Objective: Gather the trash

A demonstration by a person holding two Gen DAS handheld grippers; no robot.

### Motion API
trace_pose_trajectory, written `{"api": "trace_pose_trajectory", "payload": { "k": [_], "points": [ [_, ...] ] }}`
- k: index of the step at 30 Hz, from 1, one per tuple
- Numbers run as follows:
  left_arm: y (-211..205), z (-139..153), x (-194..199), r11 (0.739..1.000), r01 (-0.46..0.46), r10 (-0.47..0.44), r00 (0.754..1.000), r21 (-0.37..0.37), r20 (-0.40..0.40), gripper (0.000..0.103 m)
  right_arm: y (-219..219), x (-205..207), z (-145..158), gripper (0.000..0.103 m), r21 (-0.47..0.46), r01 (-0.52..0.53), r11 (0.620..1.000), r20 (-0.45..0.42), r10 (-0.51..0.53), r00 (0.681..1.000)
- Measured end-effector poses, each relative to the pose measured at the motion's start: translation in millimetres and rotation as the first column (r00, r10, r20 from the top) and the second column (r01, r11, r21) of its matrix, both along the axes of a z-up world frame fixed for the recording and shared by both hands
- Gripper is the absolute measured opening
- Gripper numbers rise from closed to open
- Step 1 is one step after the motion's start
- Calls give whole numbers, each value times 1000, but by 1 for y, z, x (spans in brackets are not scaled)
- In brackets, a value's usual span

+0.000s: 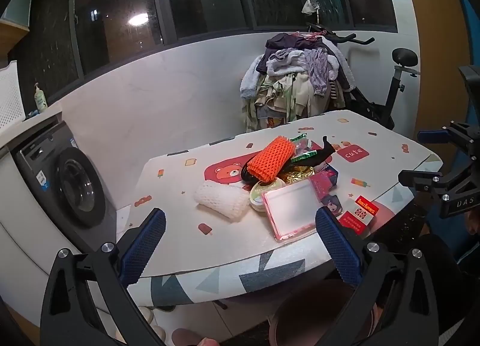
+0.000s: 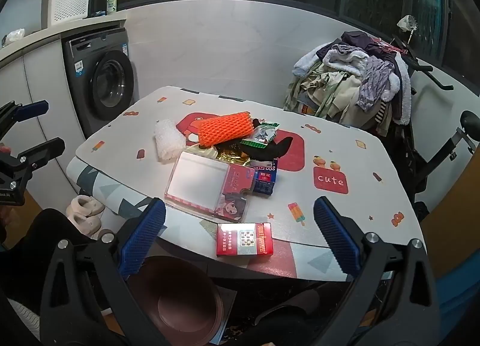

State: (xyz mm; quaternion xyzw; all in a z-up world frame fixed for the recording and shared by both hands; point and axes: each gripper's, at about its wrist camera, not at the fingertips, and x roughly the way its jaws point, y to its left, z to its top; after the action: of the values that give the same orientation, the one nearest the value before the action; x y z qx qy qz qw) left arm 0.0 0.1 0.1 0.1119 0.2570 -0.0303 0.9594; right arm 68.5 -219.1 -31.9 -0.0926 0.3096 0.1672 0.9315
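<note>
Through my left wrist camera, my left tongs [image 1: 240,244] hang released, blue pads spread wide and holding nothing, short of the tabletop [image 1: 174,196] edge. The trash sits heaped mid-tabletop: an orange foam net [image 1: 271,159] lies on top, a white foam net [image 1: 222,200] lies beside it to the left, and a clear plastic tray [image 1: 289,211] leans at the near side against a round tub [image 1: 264,193]. A red cigarette pack [image 1: 361,214] lies apart, near the edge. I judge the pile is bunched so that I can take it piece by piece. Below the edge, a brown bin [image 1: 315,313] shows between my fingers; its inside is hidden here.

Through my right wrist camera, my right tongs [image 2: 240,244] are likewise spread and empty, lined up on the cigarette pack [image 2: 244,239], which lies flat just at the near edge. The bin [image 2: 186,304] stands on the floor directly under that edge, and what shows of its inside looks empty; I judge it is set there to catch drops. A green wrapper [image 2: 261,136] and a blue box [image 2: 265,179] lie in the heap.
</note>
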Motion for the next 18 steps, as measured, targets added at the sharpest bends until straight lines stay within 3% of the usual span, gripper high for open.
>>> {"api": "trace_pose_trajectory", "payload": {
  "k": [18],
  "points": [
    [0, 0, 0, 1000, -1, 1, 1000, 0, -1, 98, -2, 1, -6, 97, 0, 10, 1000, -6, -10, 1000]
  ]
}}
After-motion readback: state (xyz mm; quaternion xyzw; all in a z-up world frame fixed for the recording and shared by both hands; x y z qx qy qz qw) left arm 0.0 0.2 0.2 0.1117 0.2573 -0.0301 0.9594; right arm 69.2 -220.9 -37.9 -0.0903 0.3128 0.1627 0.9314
